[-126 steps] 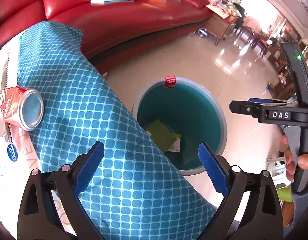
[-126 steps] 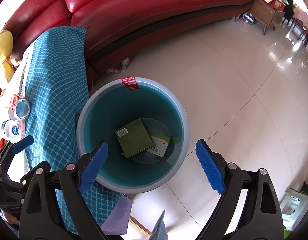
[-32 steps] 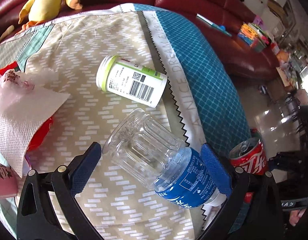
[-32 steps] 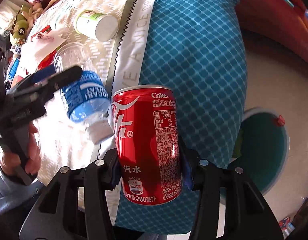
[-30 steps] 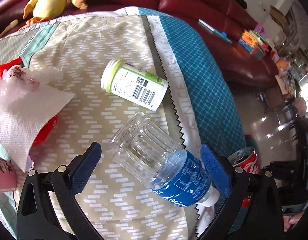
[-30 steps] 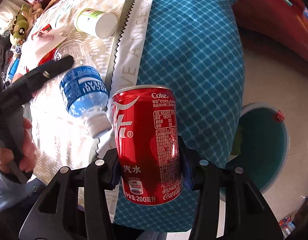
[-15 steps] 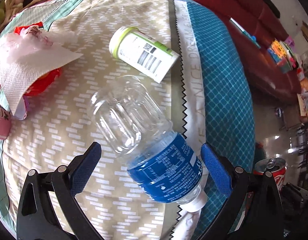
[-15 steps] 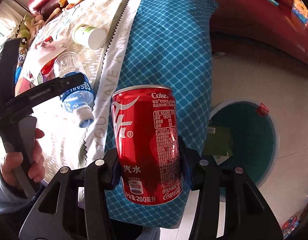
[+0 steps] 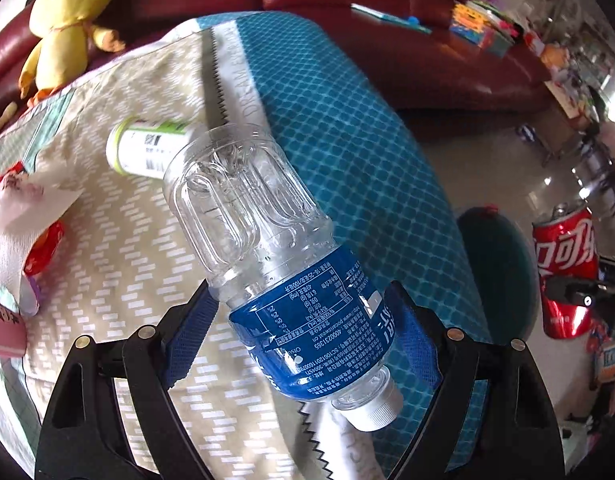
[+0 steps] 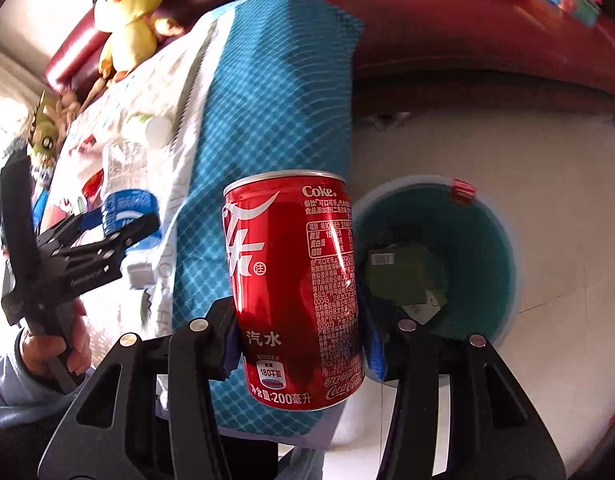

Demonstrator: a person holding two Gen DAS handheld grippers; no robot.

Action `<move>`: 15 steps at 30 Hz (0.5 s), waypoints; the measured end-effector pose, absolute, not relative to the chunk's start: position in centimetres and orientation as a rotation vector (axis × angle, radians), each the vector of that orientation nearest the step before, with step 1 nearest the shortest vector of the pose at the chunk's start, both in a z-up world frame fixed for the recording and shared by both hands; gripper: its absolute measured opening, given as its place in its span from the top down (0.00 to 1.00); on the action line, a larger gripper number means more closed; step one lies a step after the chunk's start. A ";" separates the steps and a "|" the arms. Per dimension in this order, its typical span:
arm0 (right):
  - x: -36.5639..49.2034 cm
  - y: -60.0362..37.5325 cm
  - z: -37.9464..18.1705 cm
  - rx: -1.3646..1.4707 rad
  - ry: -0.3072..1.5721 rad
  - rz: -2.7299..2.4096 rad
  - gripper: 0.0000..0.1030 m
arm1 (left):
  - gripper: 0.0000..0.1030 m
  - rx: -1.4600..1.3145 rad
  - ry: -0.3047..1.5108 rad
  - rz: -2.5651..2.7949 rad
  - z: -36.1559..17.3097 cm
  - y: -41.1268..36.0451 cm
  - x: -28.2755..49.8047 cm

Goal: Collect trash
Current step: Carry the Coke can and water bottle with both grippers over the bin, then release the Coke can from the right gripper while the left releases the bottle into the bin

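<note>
My left gripper [image 9: 303,332] is shut on a clear plastic water bottle [image 9: 275,256] with a blue label, held tilted above the table, cap toward me. My right gripper [image 10: 299,344] is shut on a red Coke can [image 10: 295,280], held upright over the table's edge, left of the teal trash bin [image 10: 503,248]. The bin stands on the floor with a green box [image 10: 403,276] inside. The can [image 9: 565,272] and bin [image 9: 503,280] also show at the right of the left wrist view. The left gripper with its bottle [image 10: 123,208] shows at the left of the right wrist view.
On the table with its beige and teal cloth [image 9: 347,152] lie a white jar with a green lid [image 9: 147,152], a paper napkin [image 9: 15,220] over a red wrapper, and a pink item at the left edge. A yellow plush duck [image 9: 63,12] sits on the red sofa [image 9: 387,8] behind.
My left gripper has closed on the water bottle and lifted it off the table. My right gripper has carried the can closer to the bin.
</note>
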State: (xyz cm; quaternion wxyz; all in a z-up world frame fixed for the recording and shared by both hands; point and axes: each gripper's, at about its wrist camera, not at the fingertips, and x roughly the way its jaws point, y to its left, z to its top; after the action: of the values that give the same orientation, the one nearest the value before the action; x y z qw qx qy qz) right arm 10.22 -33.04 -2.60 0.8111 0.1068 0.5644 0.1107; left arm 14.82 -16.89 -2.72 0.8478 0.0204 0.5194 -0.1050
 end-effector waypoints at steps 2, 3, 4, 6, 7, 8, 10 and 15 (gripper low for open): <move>9.8 -35.1 -2.7 0.259 1.197 0.194 0.55 | 0.18 0.070 1.080 -0.287 -2.1 -18.8 14.4; 9.7 -36.0 -2.8 0.269 1.196 0.173 0.55 | 0.18 0.080 1.074 -0.320 -1.8 -19.8 14.3; 9.5 -36.7 -3.1 0.270 1.195 0.152 0.55 | 0.17 0.088 1.067 -0.350 -1.6 -20.8 14.2; 9.3 -38.6 -3.6 0.269 1.199 0.094 0.55 | 0.17 0.096 1.064 -0.402 -1.5 -22.6 14.2; 9.3 -39.2 -4.1 0.274 1.204 0.075 0.55 | 0.17 0.096 1.067 -0.431 -1.5 -23.5 14.4; 9.3 -40.0 -4.5 0.276 1.209 0.049 0.55 | 0.17 0.101 1.068 -0.458 -1.5 -24.3 14.5; 9.3 -41.5 -5.3 0.282 1.217 0.009 0.55 | 0.17 0.127 1.070 -0.507 -1.7 -26.3 14.6; 10.1 -43.5 -7.5 0.298 1.239 -0.053 0.47 | 0.17 0.197 1.072 -0.624 -2.6 -30.8 14.5</move>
State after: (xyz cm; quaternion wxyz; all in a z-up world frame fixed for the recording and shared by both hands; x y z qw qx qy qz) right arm 10.14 -43.45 -7.49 0.8035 0.1391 0.5782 -0.0249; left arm 14.48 -30.79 -2.64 0.8093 0.0924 0.5014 -0.2917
